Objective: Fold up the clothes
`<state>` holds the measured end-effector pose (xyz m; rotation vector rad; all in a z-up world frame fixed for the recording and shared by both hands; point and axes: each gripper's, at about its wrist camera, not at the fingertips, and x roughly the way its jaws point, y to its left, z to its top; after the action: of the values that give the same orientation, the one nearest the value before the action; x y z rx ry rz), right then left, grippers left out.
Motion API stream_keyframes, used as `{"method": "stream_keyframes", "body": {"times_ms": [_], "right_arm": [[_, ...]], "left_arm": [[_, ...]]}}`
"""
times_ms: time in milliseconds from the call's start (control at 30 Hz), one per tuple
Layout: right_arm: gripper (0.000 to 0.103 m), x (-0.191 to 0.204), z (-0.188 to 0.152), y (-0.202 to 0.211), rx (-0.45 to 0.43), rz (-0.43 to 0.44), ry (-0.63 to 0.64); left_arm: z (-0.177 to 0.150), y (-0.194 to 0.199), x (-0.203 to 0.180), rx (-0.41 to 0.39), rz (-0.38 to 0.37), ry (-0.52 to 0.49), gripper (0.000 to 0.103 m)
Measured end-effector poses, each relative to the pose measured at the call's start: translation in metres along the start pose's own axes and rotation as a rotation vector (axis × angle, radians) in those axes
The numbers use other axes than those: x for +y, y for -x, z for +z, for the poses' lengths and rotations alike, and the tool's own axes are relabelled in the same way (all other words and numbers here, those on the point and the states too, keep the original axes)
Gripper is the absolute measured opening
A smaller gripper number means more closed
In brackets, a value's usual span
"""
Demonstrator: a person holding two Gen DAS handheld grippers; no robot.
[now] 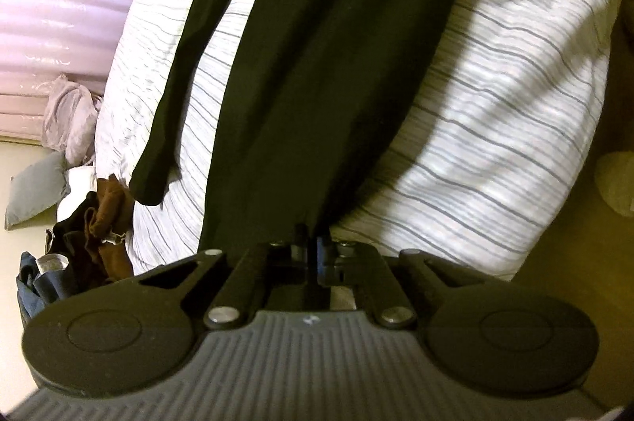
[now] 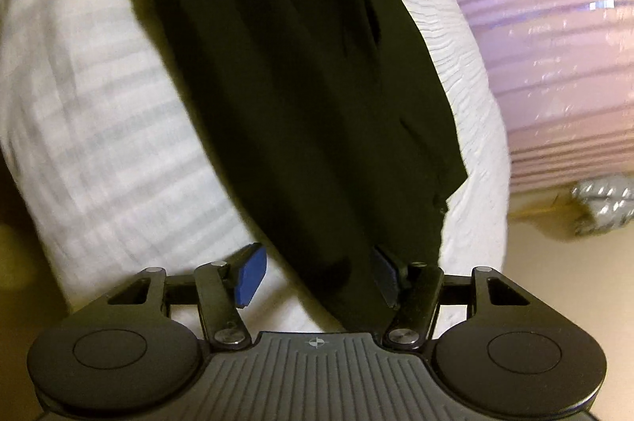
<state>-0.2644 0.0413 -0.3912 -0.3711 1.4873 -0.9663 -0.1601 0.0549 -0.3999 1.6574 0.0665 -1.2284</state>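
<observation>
Garment: we see a black garment (image 1: 317, 72) spread lengthwise on the striped bedsheet (image 1: 495, 127), one long sleeve (image 1: 178, 96) lying apart at its side.
Left claw (image 1: 313, 246): clenched on the garment's near edge; the cloth runs straight into the pinched tips.
Right claw (image 2: 317, 274): jaws parted, blue pad (image 2: 251, 274) bare on one side, dark cloth lying between them; we judge no grip yet.
Handling: we expect it soft, light and limp; it will sag and drag on the sheet, so lift both corners together.
Where to hold: near hem corners, at the edge, single layer.
Surroundings: heap of other clothes (image 1: 95, 222) beside the bed.
</observation>
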Motion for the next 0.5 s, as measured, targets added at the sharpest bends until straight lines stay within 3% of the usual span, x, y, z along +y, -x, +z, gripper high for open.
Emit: {"method": "stream_keyframes", "body": {"times_ms": [167,200,233,267,500], "right_arm": [[0.059,-0.002,-0.023,-0.029,-0.038,-0.041,0.051],[0.05,-0.004,-0.026,-0.034,-0.034,-0.039,0.05],[0.021,-0.008,-0.029,-0.04,-0.023,-0.03,0.044],[0.014,-0.011,-0.032,-0.042,-0.019,-0.023,0.041],[0.009,-0.073,-0.031,-0.008,-0.099,0.014,0.004]], "left_arm": [[0.014,0.003,0.008,0.049,0.017,0.012,0.004],[0.017,0.004,0.011,0.06,0.021,0.016,0.004],[0.021,0.007,0.014,0.071,0.027,0.016,0.004],[0.024,0.01,0.018,0.082,0.032,0.015,0.003],[0.045,0.053,0.083,0.153,0.084,0.04,0.003]]}}
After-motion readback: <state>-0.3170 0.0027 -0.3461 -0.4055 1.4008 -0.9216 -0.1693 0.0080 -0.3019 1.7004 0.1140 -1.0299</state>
